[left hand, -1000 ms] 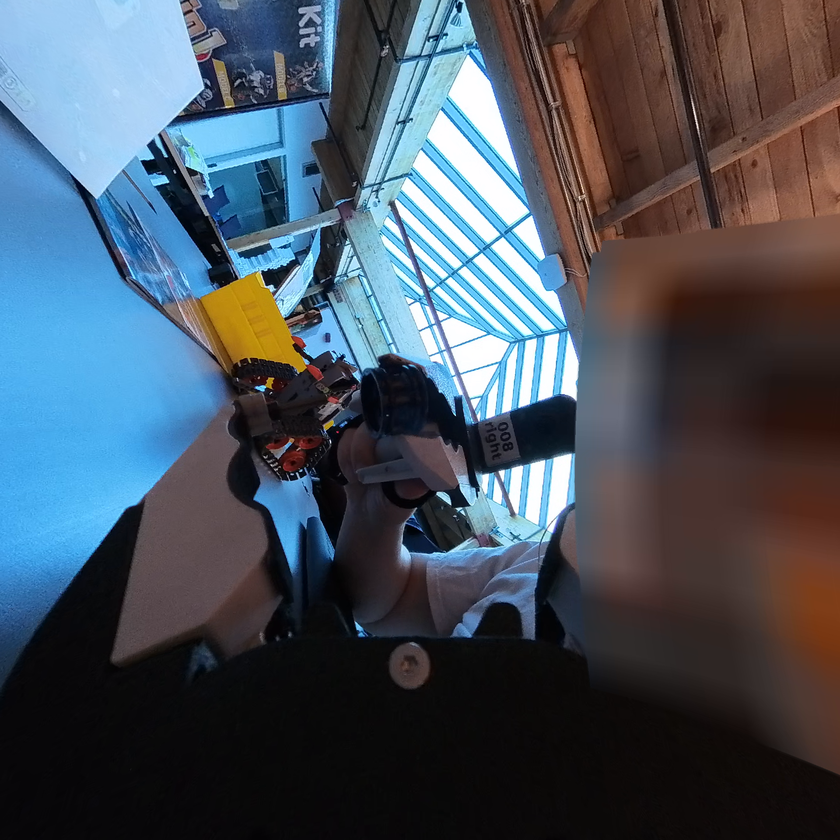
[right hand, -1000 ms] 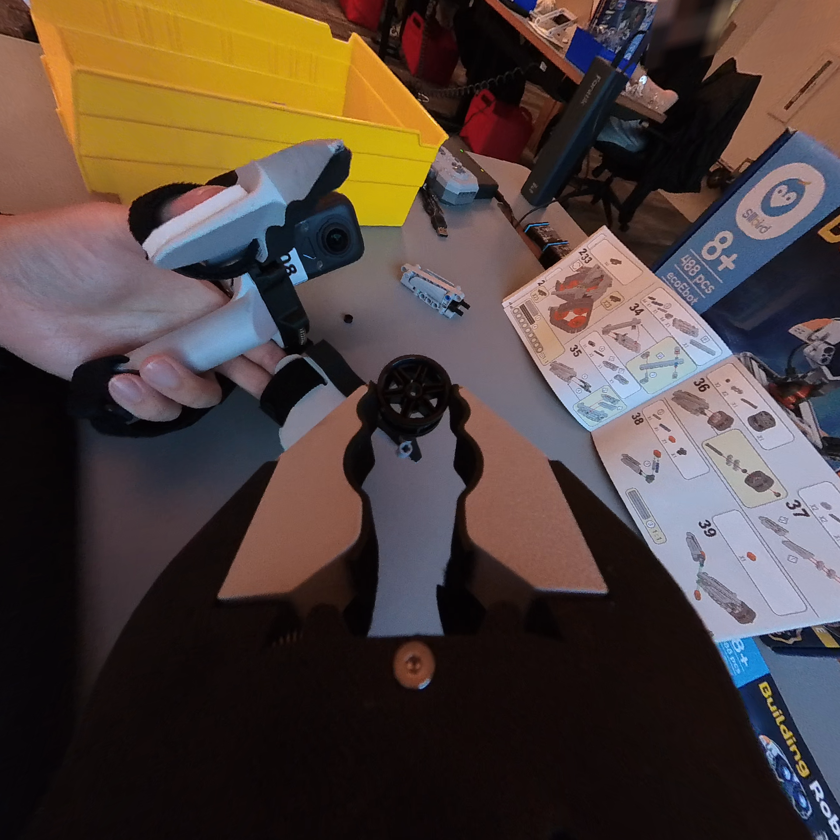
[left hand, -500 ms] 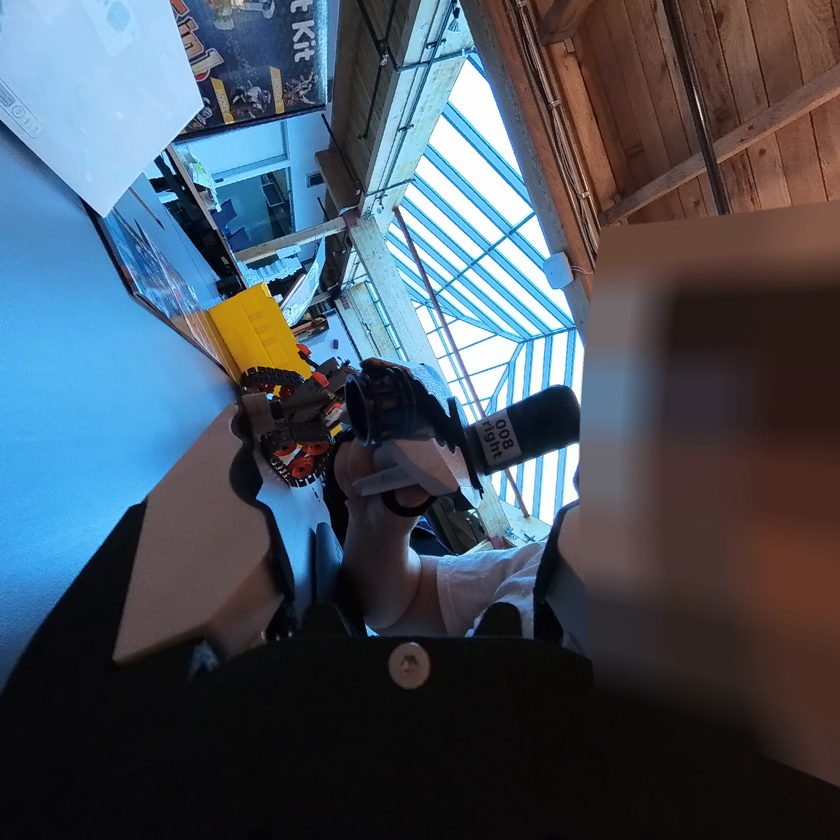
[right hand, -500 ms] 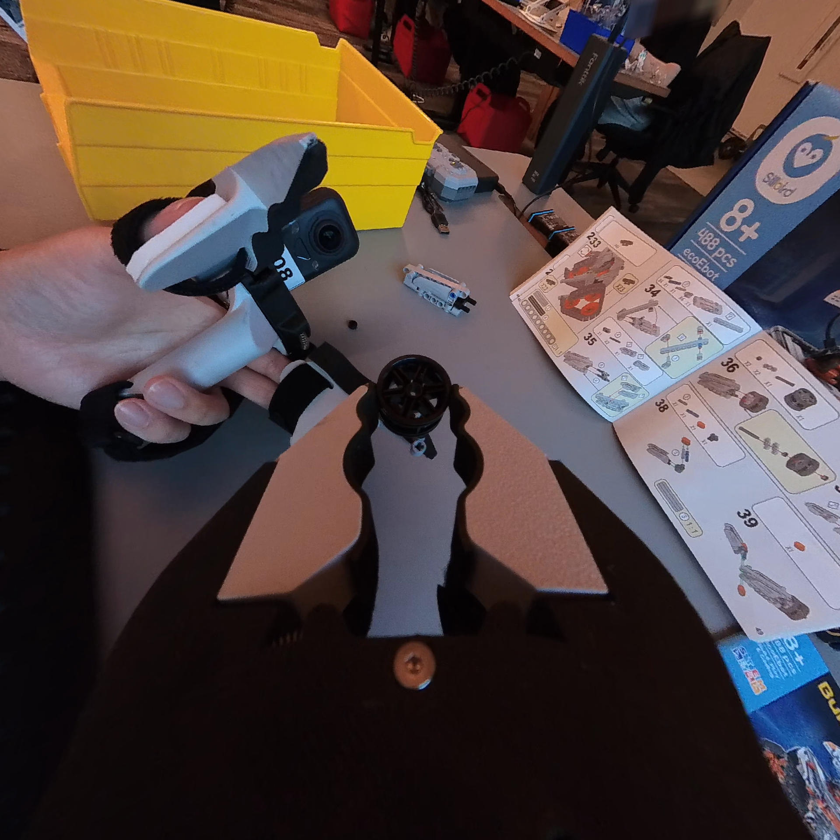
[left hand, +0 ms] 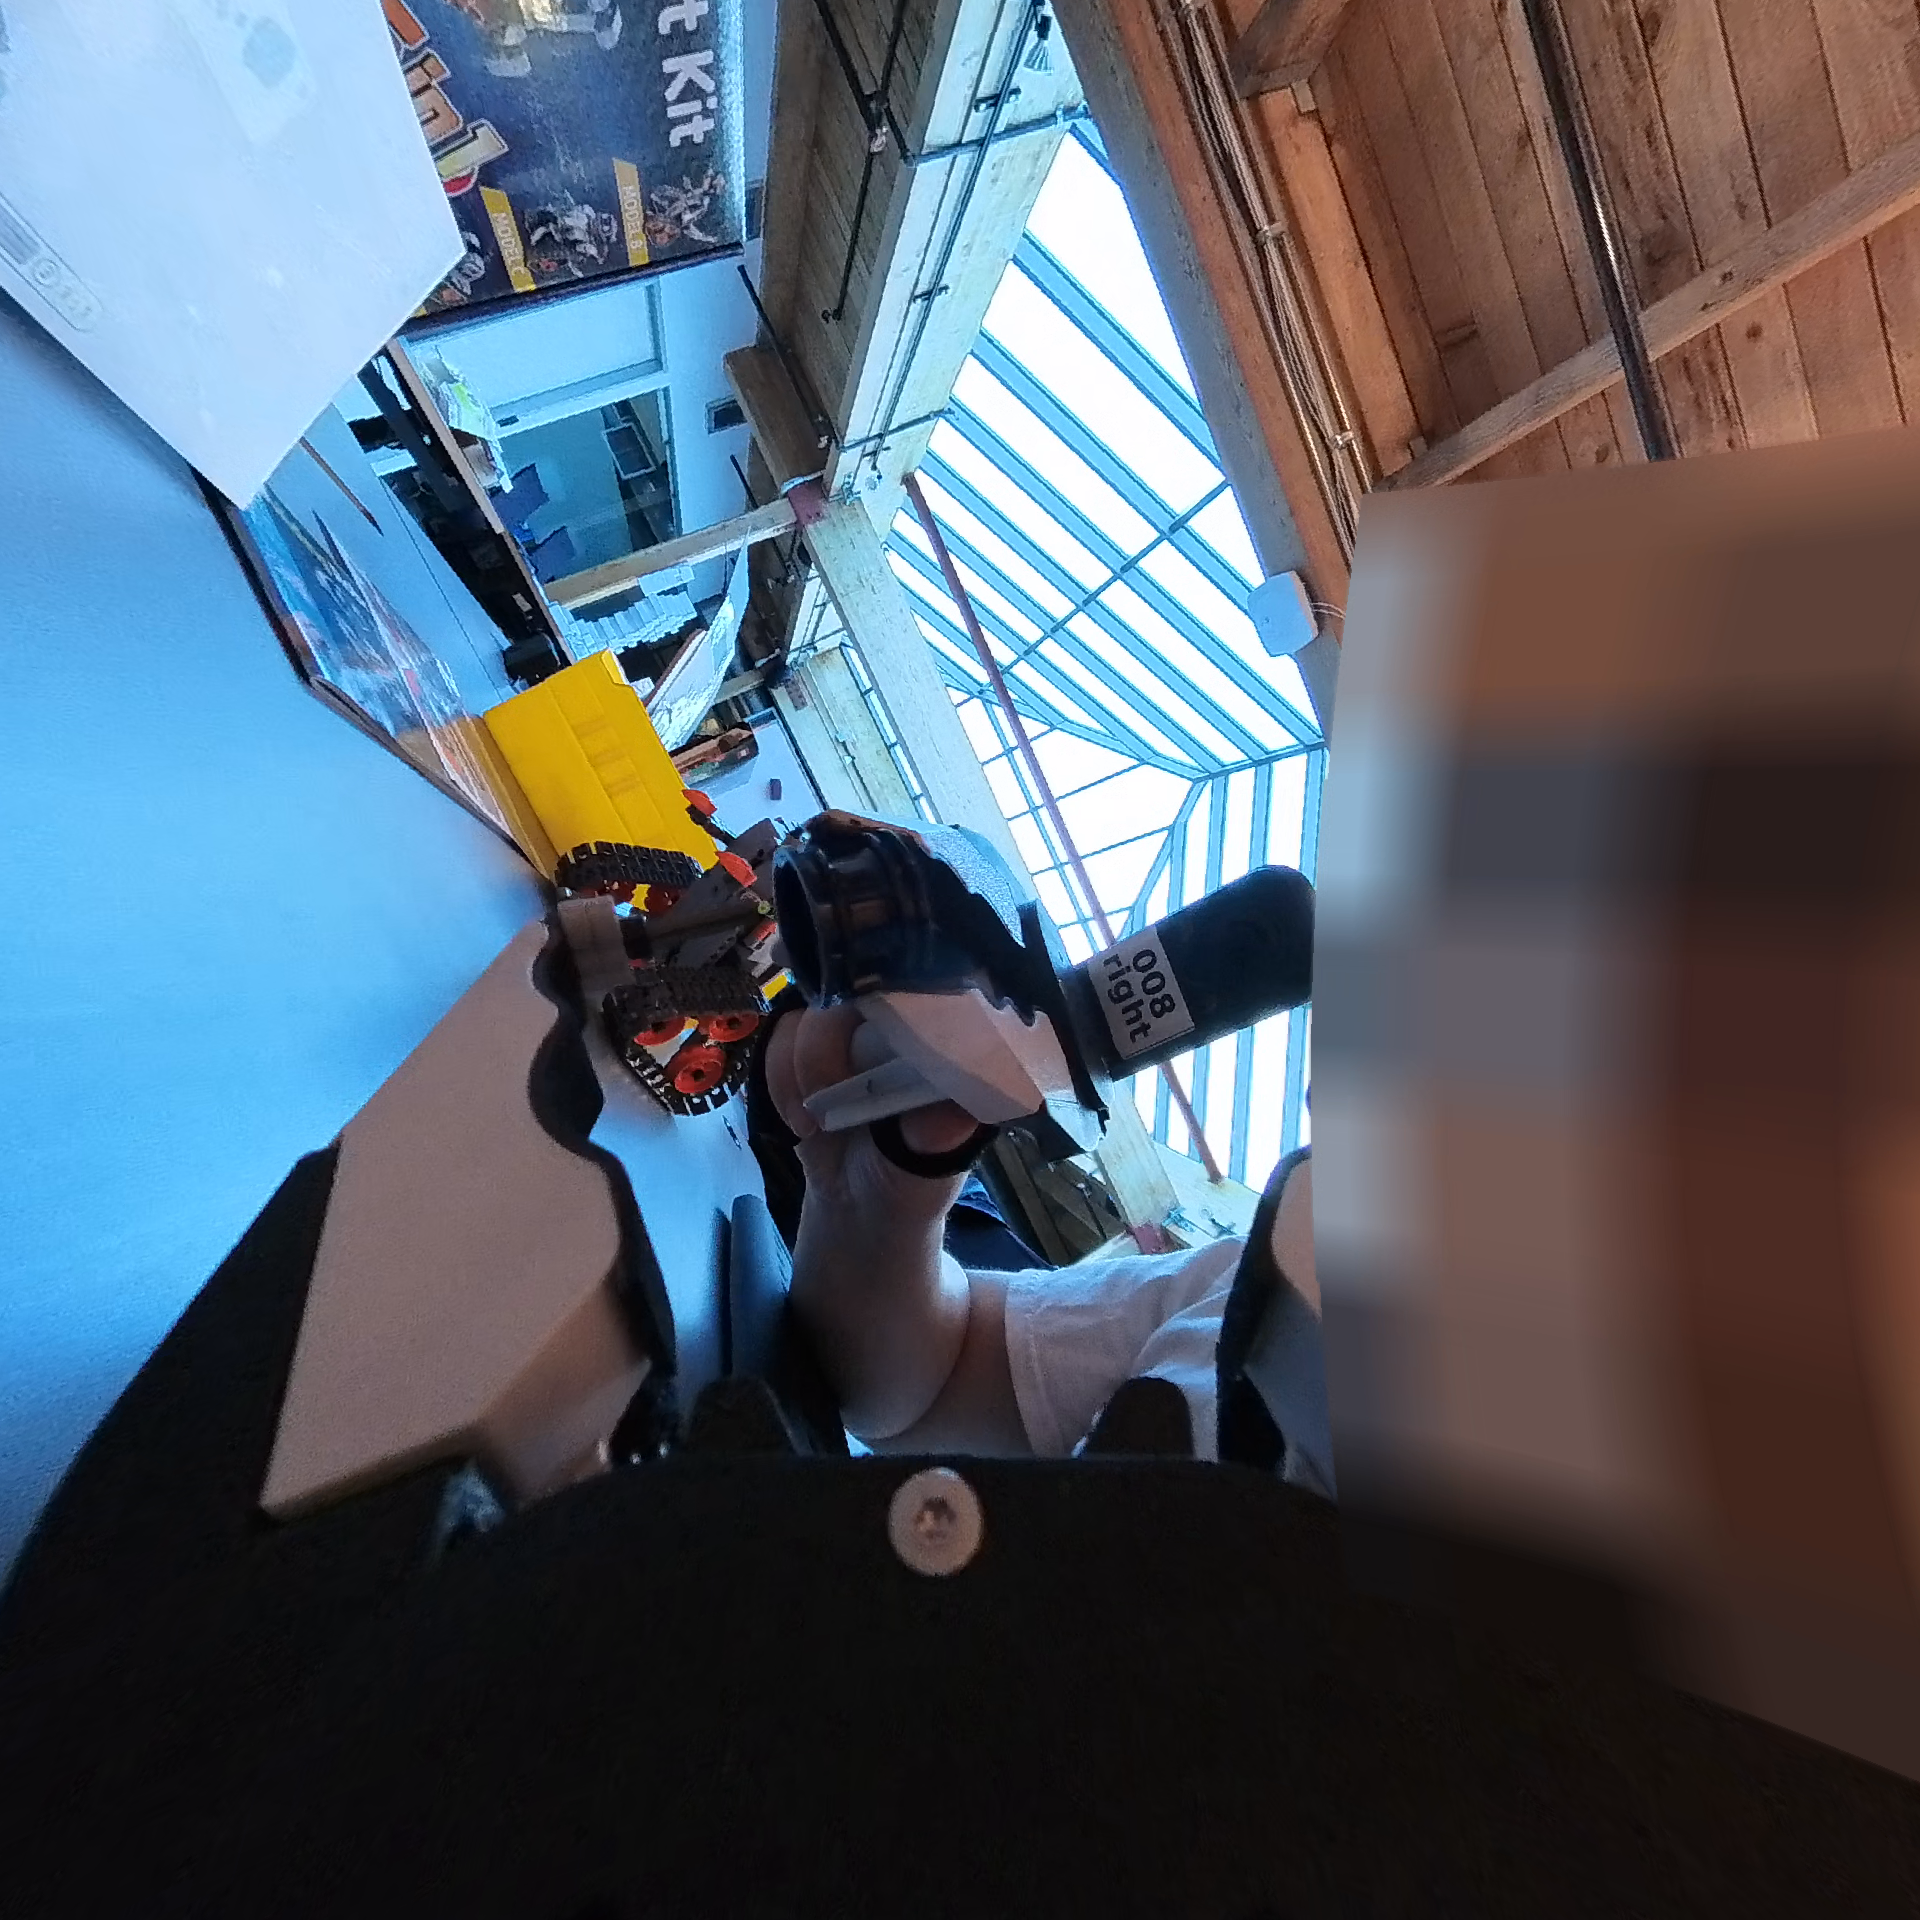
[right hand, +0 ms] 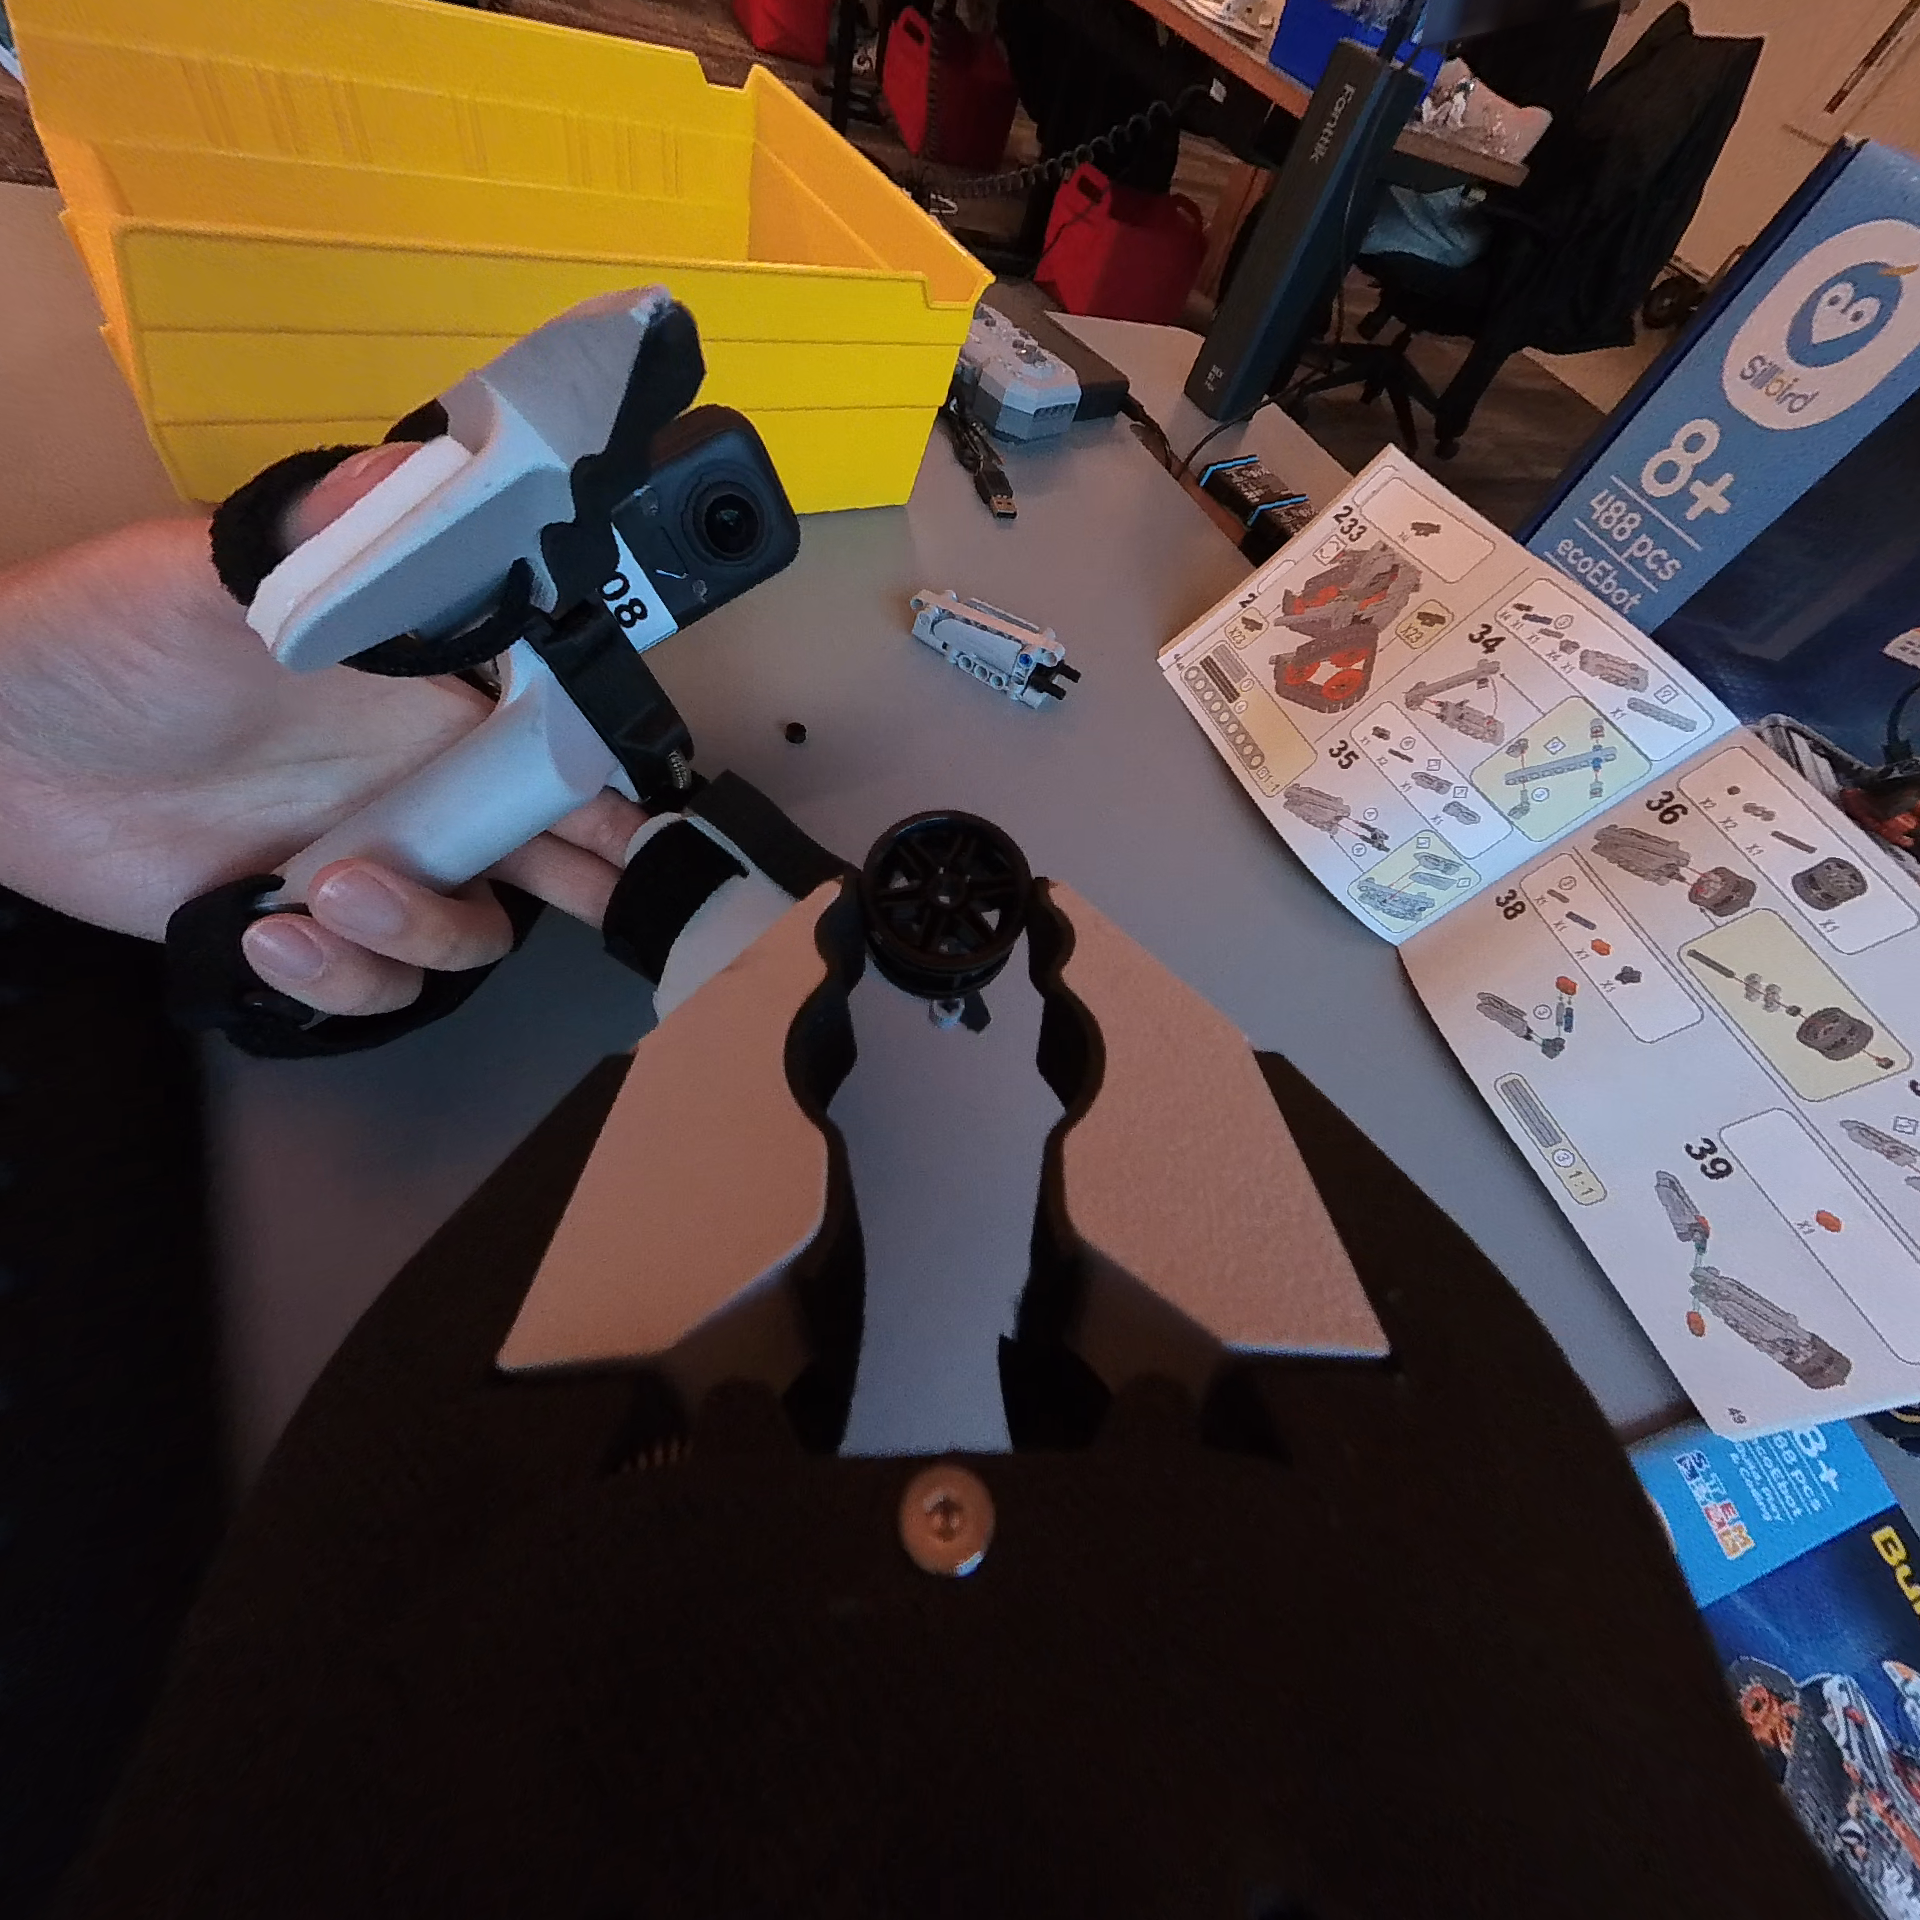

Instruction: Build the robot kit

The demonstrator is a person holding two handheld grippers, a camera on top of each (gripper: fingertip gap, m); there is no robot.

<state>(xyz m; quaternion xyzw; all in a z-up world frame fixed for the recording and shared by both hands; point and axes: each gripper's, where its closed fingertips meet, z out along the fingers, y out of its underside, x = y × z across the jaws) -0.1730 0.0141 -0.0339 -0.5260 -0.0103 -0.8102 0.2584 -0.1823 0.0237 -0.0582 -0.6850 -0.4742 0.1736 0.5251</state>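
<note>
My right gripper (right hand: pixel 948 940) is shut on a black spoked wheel (right hand: pixel 945 904) and holds it above the grey table (right hand: pixel 1122 831). The left wrist view shows it (left hand: pixel 831 935) with the wheel (left hand: pixel 842 914), close beside a tracked model (left hand: pixel 681 987) with orange wheels. My left gripper (left hand: pixel 935 935) is open and empty, turned on its side. One finger (left hand: pixel 447 1195) shows and a mosaic patch hides the other. In the right wrist view a hand holds the left gripper (right hand: pixel 540 582) just left of the wheel.
A yellow bin (right hand: pixel 520 312) stands at the back left. A small grey brick part (right hand: pixel 987 644) and a tiny black pin (right hand: pixel 795 732) lie past the wheel. An open instruction booklet (right hand: pixel 1558 831) and blue boxes (right hand: pixel 1714 436) are on the right. The grippers are tip to tip, or close to it.
The right gripper with the wheel has drifted a little toward the tracked model. Both grips are unchanged.
</note>
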